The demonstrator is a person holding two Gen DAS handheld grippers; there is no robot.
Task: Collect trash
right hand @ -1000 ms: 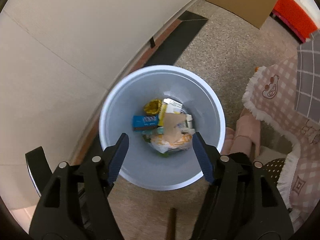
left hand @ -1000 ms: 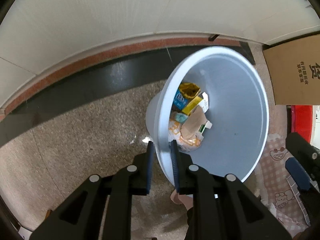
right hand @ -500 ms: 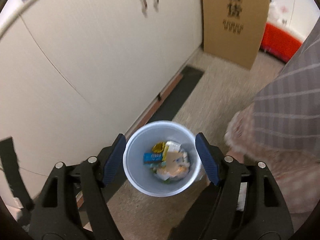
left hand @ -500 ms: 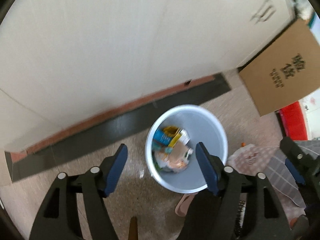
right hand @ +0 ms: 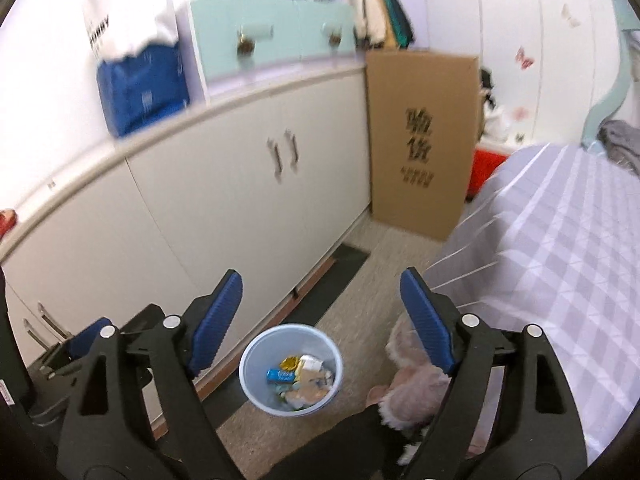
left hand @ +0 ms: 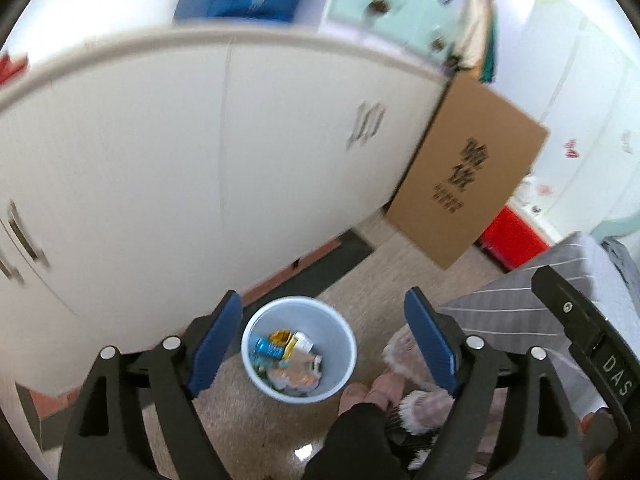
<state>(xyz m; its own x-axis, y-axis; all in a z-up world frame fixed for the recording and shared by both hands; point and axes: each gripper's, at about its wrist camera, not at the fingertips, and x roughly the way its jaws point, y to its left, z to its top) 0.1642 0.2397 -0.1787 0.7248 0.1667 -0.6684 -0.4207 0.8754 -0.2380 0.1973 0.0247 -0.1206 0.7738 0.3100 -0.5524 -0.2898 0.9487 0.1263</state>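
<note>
At the bottom of both wrist views the two grippers stand spread with nothing between their blue pads: the left gripper (left hand: pixel 323 334) and the right gripper (right hand: pixel 321 314) have both just been opening wider. A second ago the left one was pinched on the rim of the bin; now that rim is free and the bin (left hand: pixel 256 376) looks far smaller and lower down, so both hands have lifted well clear of it. My reading is that the bin has been set down and let go, and this round of collecting is about done.

Near to far, counted: two grippers; one bin on the speckled floor, close by the cabinet (right hand: pixel 224 216), holding a heap of trash (right hand: pixel 302 378) in which a blue wrapper, a yellow one and some pale paper can be told apart, the rest too small to count. Just right of the bin are fluffy slippers (left hand: pixel 414 416), their number unclear. Farther off stand one cardboard box (right hand: pixel 420 140) and one bed (right hand: pixel 560 240).
</note>
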